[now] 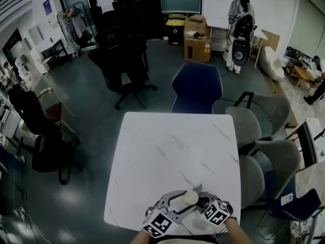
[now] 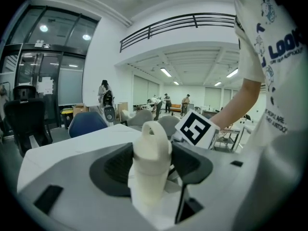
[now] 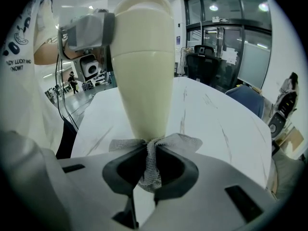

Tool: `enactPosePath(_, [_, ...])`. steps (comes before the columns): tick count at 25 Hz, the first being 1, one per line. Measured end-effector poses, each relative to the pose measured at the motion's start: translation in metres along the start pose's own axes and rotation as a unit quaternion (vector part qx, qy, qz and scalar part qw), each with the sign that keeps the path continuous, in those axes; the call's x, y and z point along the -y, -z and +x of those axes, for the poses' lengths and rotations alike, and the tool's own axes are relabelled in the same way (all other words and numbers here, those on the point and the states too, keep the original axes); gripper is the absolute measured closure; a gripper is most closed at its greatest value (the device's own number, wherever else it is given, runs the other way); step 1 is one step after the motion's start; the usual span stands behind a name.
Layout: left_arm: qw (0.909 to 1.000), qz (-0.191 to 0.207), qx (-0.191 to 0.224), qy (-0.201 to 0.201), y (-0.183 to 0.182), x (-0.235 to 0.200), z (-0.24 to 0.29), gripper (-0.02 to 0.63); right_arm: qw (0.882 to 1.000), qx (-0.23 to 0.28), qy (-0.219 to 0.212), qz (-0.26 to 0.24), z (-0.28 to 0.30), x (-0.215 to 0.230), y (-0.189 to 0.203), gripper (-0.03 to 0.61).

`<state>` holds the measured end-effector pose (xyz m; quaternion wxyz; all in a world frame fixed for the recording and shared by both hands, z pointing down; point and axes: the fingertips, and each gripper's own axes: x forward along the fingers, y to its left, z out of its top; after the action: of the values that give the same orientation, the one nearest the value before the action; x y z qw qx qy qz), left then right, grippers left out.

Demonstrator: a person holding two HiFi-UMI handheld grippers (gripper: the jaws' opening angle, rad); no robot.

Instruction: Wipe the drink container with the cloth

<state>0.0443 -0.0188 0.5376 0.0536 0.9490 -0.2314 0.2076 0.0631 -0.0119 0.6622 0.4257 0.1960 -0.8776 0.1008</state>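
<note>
A cream drink container (image 1: 190,197) with a loop on its lid is held above the near edge of the white table (image 1: 172,156). My left gripper (image 2: 153,165) is shut on this container (image 2: 151,160), its dark pads pressing both sides. My right gripper (image 3: 150,166) is shut on a grey mesh cloth (image 3: 153,153), and the cloth touches the lower part of the container (image 3: 144,57), which fills the right gripper view. In the head view both grippers, left (image 1: 170,210) and right (image 1: 205,207), meet at the container, marker cubes facing up.
A blue chair (image 1: 196,88) stands at the table's far edge and grey chairs (image 1: 261,156) crowd its right side. A black office chair (image 1: 124,67) sits at the far left. A person (image 1: 242,9) stands at the back of the room.
</note>
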Motion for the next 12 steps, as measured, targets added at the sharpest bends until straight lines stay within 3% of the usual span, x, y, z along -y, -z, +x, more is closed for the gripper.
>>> enactPosePath(12, [0.9943,0.046,-0.001,0.096,-0.006,-0.002,-0.003,0.359,0.999,0.04,0.012,-0.034,-0.043,0.001,-0.036,0.531])
